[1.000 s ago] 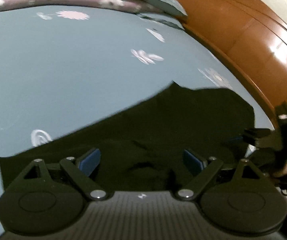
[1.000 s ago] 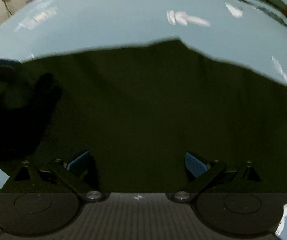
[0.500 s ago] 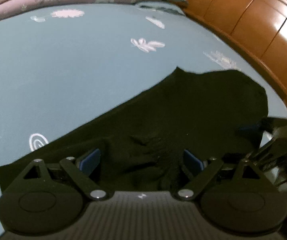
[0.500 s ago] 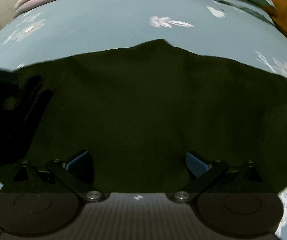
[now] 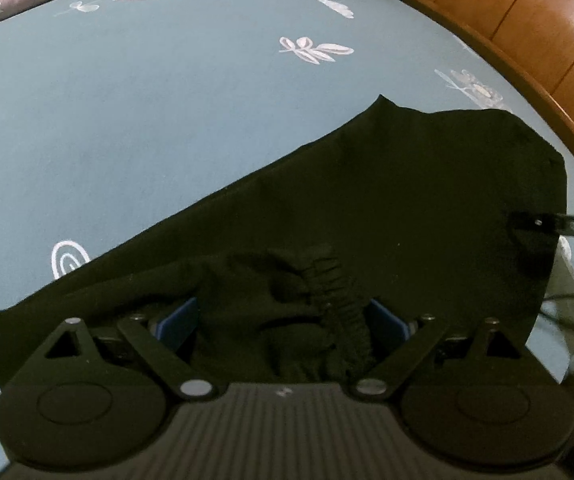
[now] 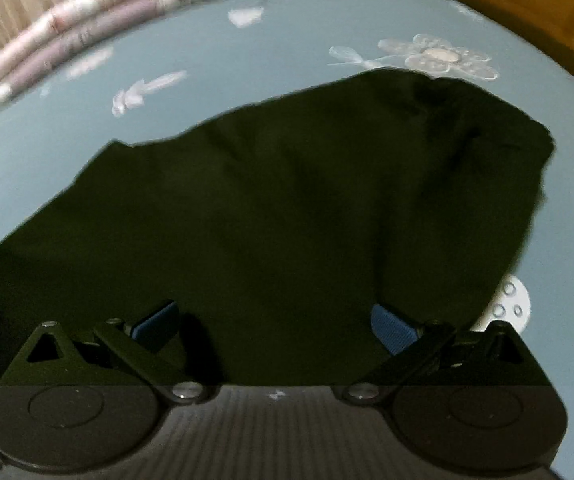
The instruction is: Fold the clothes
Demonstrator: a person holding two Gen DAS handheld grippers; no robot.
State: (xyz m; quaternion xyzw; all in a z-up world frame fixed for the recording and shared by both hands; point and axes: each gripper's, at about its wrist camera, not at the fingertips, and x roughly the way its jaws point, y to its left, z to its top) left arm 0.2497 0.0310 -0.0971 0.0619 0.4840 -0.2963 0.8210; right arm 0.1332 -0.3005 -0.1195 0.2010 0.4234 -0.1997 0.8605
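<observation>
Black garment [image 5: 387,208] spread near bed [image 5: 167,120] edge, gathered waistband between wide-open left claw [image 5: 283,320], right claw [image 6: 275,320] open too; best pinching both layers evenly.

Pretty clearly a bedroom in someone's home. The whole work surface is a bed with a blue-grey bedsheet [image 5: 175,120] printed with white flowers and leaves, there are folded pink and mauve floral quilts [image 6: 87,36] stacked along the far edge, and a glossy curved wooden headboard [image 5: 535,28] runs down the right side.
</observation>
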